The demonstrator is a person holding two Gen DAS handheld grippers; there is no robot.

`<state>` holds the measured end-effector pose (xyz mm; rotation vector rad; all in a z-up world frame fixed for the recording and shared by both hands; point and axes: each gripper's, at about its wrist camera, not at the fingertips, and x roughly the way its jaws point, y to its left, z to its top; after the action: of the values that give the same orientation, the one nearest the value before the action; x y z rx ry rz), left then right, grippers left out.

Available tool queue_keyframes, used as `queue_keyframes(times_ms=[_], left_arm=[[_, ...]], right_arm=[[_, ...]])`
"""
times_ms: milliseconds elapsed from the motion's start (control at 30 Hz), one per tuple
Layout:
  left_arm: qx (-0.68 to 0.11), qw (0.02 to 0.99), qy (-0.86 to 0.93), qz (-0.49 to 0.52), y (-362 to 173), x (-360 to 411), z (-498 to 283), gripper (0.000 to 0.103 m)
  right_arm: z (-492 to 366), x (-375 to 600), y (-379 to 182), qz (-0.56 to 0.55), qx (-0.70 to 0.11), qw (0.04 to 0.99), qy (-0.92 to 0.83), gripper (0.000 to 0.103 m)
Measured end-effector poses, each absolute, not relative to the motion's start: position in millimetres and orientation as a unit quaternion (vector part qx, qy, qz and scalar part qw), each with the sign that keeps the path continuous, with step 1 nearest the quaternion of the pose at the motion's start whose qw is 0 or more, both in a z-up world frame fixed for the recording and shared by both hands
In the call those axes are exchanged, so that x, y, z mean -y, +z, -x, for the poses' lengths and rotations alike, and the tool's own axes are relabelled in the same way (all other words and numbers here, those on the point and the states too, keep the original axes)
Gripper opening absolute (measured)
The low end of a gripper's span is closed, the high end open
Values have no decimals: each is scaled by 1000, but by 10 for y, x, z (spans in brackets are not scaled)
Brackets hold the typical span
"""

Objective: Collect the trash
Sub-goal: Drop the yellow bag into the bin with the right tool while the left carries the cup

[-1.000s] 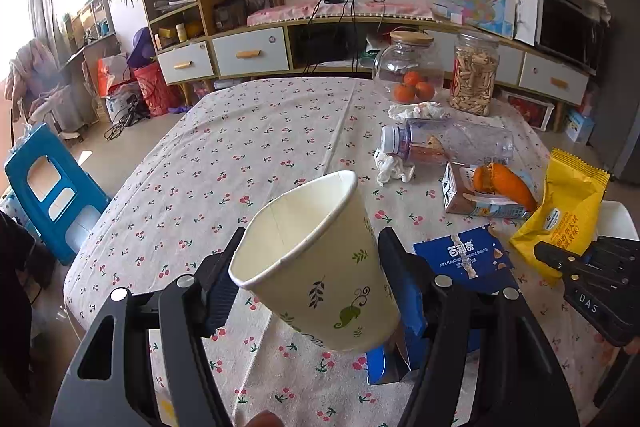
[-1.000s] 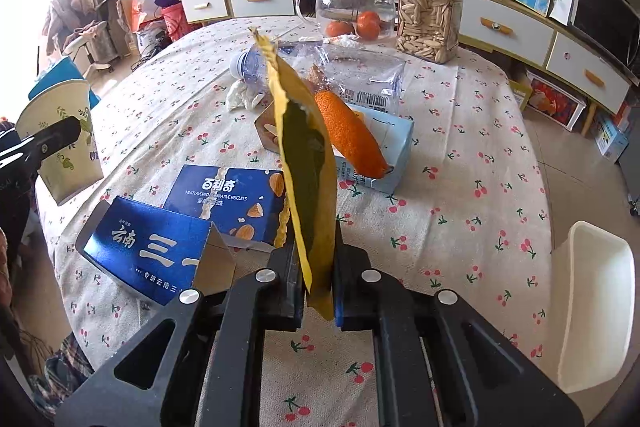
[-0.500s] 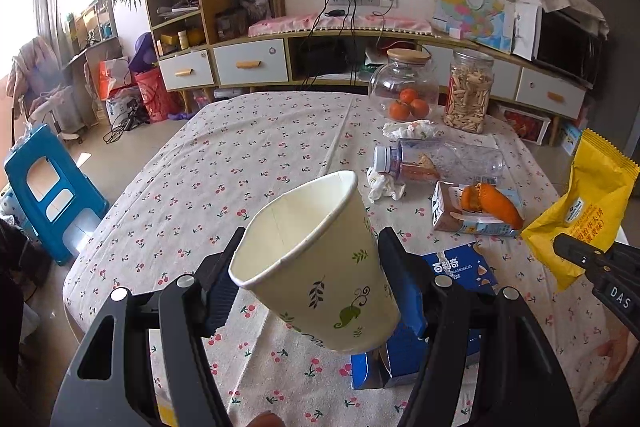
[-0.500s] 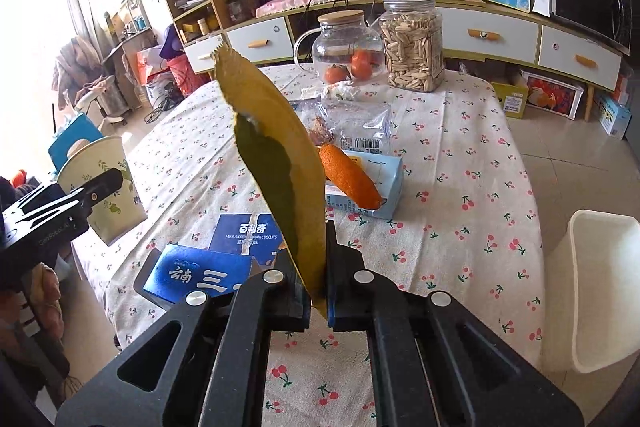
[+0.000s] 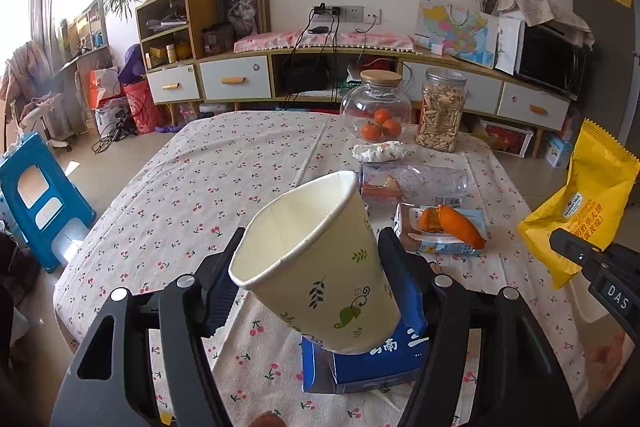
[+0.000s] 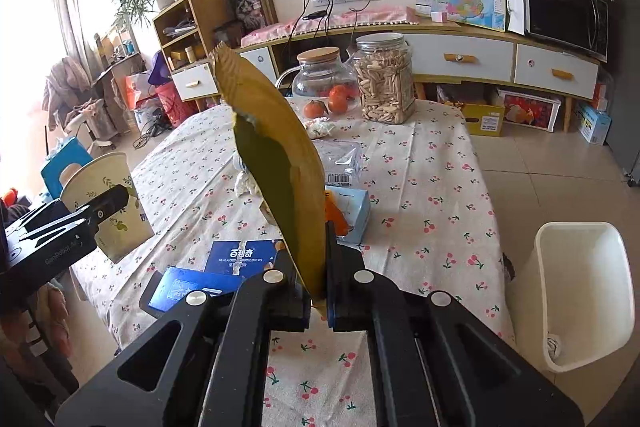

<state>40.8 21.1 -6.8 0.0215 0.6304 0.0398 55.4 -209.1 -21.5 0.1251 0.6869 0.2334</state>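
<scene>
Above the cherry-print tablecloth (sideboard behind), the left hand-held gripper clamps a paper cup, the right hand-held gripper a yellow wrapper.

Beyond the tongs, at the far end of the cherry-print desk, a glass jar of oranges stands just beside a jar of seeds. A blue stool sits far left.

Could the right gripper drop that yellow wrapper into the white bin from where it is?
Probably yes. The right gripper is shut on the wrapper, and the bin stands open-topped just beside the table with nothing between.
</scene>
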Motion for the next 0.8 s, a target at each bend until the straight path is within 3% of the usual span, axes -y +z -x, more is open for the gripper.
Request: queue_keyframes(times_ms=[800], left_arm=[[-308, 947, -80, -39, -22, 1065, -469, 65]], right_arm=[[-214, 3475, -360, -103, -309, 943, -65, 4]])
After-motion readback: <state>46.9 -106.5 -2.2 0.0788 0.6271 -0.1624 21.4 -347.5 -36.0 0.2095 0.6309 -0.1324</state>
